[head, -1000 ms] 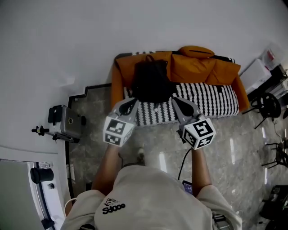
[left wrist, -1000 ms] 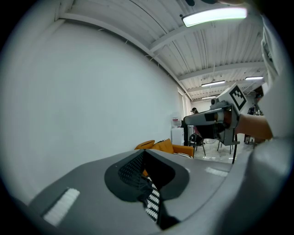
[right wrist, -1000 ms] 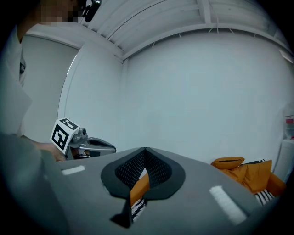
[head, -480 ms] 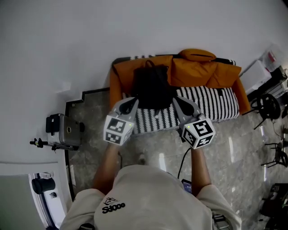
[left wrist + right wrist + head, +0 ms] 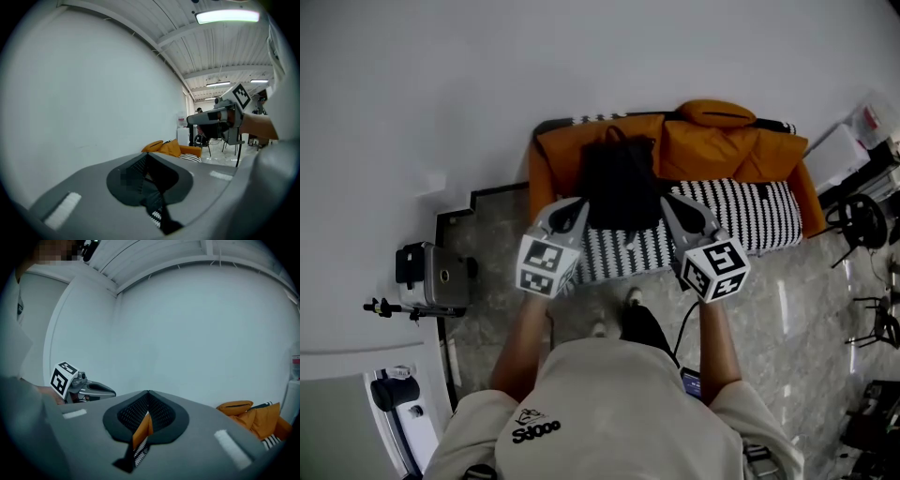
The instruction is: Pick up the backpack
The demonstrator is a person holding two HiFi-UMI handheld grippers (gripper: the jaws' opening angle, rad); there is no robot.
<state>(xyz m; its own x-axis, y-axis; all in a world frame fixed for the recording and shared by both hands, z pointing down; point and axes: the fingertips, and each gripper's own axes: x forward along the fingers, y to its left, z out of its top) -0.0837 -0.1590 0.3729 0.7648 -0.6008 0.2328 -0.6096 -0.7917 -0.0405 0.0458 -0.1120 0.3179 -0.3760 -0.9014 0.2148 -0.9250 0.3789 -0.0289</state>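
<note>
One backpack [image 5: 619, 183], one sofa [image 5: 546, 161], one striped cover [image 5: 741, 211], one camera [image 5: 431, 277] at the left, and two grippers: left gripper [image 5: 578, 202], right gripper [image 5: 667, 201].

Backpack [image 5: 619, 183], ahead of and between the tongs: matt black cloth. Sofa [image 5: 546, 159] under it: smooth orange cloth with a black-and-white striped woven cover [image 5: 741, 211]. Floor [image 5: 806, 300] beneath the tongs: glossy marbled stone. Left tongs [image 5: 577, 204] and right tongs [image 5: 667, 201]: matt grey plastic, mesh-textured pads. Wall [image 5: 487, 84] beyond: smooth matt white.
</note>
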